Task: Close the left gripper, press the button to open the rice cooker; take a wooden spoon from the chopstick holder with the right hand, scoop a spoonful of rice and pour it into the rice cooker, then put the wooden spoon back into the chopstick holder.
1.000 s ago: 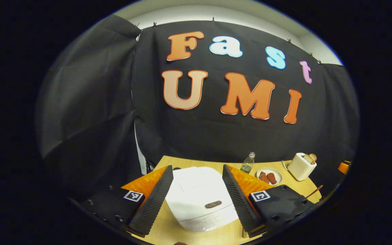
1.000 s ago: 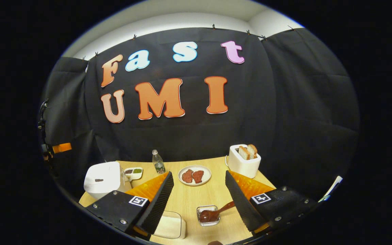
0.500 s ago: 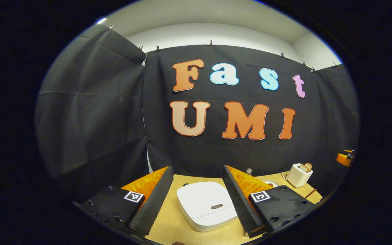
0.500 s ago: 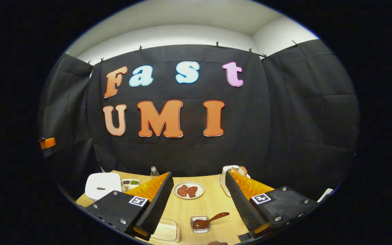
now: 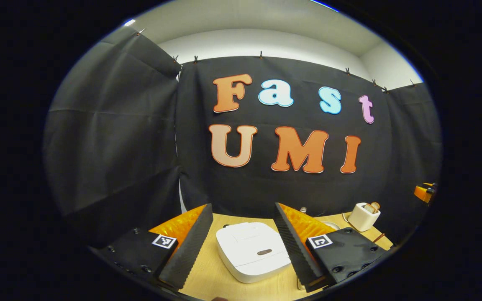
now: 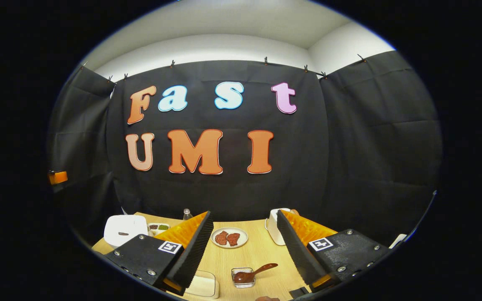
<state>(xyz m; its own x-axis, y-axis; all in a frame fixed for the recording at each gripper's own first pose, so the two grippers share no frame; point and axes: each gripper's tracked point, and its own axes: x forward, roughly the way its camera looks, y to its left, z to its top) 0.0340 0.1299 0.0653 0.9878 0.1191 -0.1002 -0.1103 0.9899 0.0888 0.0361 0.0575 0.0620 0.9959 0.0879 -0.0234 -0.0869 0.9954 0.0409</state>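
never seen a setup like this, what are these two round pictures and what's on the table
Each picture comes from a fisheye camera riding on a handheld two-finger gripper; a person holds one in each hand. The two ridged wedges at the bottom of each view are that gripper's own fingers.

In the left gripper view, the left gripper is open and holds nothing. Between its fingers, farther off, sits a white rice cooker with its lid shut, on a wooden table. A toaster stands at the far right.

In the right gripper view, the right gripper is also open and empty. Ahead lie a plate of meat and a small clear dish with a wooden spoon resting in it.
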